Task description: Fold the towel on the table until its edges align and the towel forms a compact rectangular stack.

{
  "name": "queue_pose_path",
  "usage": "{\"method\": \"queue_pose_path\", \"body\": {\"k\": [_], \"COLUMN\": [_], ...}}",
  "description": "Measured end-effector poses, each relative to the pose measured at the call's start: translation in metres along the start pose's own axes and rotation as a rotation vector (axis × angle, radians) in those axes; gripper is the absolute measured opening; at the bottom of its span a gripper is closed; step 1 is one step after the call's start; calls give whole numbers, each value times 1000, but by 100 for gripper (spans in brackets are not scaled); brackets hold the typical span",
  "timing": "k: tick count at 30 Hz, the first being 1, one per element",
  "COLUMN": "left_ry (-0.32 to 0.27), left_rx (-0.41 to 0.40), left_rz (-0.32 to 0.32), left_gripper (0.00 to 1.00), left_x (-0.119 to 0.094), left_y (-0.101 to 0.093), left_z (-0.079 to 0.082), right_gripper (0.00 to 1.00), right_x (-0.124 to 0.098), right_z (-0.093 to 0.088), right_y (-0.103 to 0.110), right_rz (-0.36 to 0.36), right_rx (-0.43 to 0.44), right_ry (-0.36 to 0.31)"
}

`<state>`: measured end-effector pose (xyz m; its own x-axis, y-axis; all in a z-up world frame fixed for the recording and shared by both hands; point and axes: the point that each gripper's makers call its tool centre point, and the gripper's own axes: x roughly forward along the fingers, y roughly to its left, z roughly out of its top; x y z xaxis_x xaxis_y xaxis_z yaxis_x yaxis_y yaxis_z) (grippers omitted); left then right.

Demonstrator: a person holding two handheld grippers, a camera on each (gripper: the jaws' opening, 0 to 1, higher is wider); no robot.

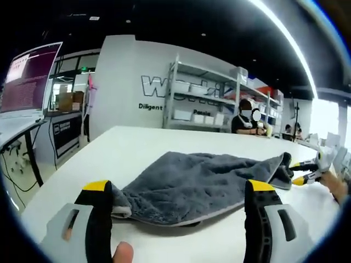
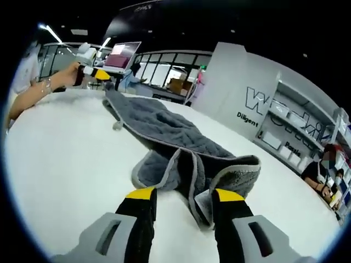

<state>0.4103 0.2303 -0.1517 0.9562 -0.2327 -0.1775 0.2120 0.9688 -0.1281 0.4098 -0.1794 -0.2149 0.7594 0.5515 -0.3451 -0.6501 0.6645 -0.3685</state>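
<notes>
A grey towel (image 1: 197, 186) lies rumpled and partly folded across the white table (image 1: 109, 153). In the left gripper view my left gripper (image 1: 178, 193) is open, its yellow-tipped jaws standing wide on either side of the towel's near edge, with one corner beside the left jaw. My right gripper (image 1: 300, 172) comes in from the right at the towel's far corner. In the right gripper view my right gripper (image 2: 185, 195) is open around the bunched, doubled-over end of the towel (image 2: 175, 142). At the towel's far end, a hand holds the left gripper (image 2: 98, 73).
Bare white tabletop (image 2: 66, 159) surrounds the towel. The table's left edge (image 1: 52, 183) drops to the floor, with a desk and lit screen (image 1: 30, 76) beyond. Shelving (image 1: 208, 98) and a seated person (image 1: 244, 118) stand behind the far edge.
</notes>
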Motion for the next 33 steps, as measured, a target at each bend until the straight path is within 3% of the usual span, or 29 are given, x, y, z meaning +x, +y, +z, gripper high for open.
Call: {"method": "queue_pose_path", "body": {"k": [10,15,17,22,26,30,33], "left_ry": [5,9,11,12,14,17,20], "left_rx": [-2,-2,-4,-4,-5,-6,-8], "left_rz": [3,5,5,7,7,8,7], "left_gripper": [99,99,99,98,98,98,98], "left_x": [-1,-1,-1,-1,-1,-1,-1], "left_y": [1,2,2,3,3,3,3], "left_z": [-1,-2,-2,-2,-3,-4,-4], "right_gripper": [33,29,27,23,17,4,0], "right_x": [-7,1,7,19,24,22,20], "right_z": [24,20,19,10,12,8,7], "right_y": [-1,14,25,37,35,32,27], "right_rz": [-4,35,85,102,95,69,54], "right_rx": [-2,6,57,30,85,79,95], "right_ry": [-93,-85,-95,-56,-66,-47,-42]}}
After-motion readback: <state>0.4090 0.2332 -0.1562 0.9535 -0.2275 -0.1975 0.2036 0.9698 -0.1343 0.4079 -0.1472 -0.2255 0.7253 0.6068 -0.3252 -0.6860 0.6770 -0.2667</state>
